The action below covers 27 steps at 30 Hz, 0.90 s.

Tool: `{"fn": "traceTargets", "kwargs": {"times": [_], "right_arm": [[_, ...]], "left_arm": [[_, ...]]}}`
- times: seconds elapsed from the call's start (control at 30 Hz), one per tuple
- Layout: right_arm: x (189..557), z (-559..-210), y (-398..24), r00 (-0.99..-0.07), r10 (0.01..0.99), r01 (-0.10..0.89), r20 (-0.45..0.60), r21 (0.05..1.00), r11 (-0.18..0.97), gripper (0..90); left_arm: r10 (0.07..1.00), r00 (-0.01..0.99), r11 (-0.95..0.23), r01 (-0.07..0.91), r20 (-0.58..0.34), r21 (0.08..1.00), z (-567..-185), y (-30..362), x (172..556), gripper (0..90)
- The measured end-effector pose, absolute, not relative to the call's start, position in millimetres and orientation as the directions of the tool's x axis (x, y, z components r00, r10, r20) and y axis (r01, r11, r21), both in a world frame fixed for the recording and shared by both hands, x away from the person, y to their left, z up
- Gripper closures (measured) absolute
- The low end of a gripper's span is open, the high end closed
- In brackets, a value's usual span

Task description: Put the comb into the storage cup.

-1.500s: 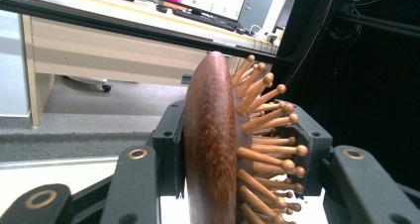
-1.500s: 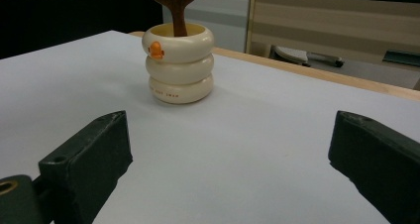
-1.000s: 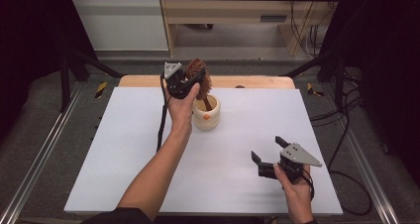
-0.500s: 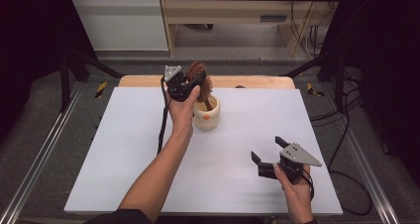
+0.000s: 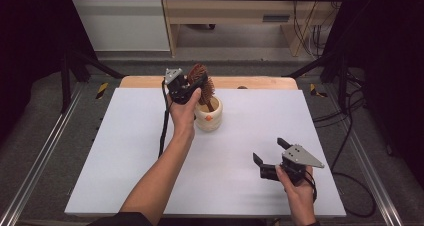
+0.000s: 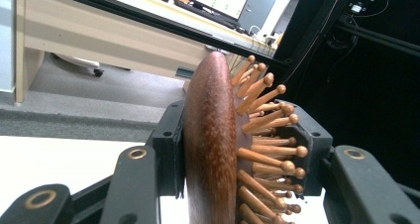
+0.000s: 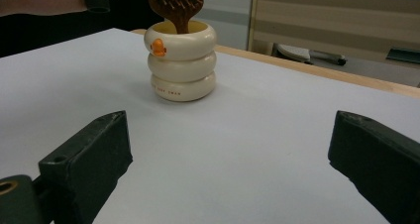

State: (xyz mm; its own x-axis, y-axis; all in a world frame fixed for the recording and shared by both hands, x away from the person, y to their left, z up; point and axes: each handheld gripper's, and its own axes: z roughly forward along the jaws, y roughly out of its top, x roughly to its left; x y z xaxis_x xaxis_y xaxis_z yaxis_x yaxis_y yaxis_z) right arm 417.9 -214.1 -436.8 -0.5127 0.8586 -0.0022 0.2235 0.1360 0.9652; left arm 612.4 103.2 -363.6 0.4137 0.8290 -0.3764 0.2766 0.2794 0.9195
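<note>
My left gripper (image 5: 192, 86) clamps the hairbrush (image 6: 218, 140) head flat between its jaws, handle standing in the cup (image 5: 209, 117). Right gripper (image 5: 272, 158) idles apart over the counter (image 5: 125, 151).

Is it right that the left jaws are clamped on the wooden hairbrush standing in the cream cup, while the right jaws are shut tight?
Not quite. The right gripper is open, its jaws wide apart over the bare table, as the right gripper view shows. The rest holds: the left gripper clamps the hairbrush in the cup.
</note>
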Motion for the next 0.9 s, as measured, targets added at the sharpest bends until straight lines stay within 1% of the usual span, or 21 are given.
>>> {"fn": "traceTargets", "kwargs": {"times": [0.9], "right_arm": [[418.1, -437.0, -214.0, -0.514, 0.858, 0.223, -0.004, 0.965, 0.138, 3.4]], "left_arm": [[0.824, 0.408, 0.295, 0.282, -0.392, 0.913, -369.5, 102.7, 613.0, 50.2]]}}
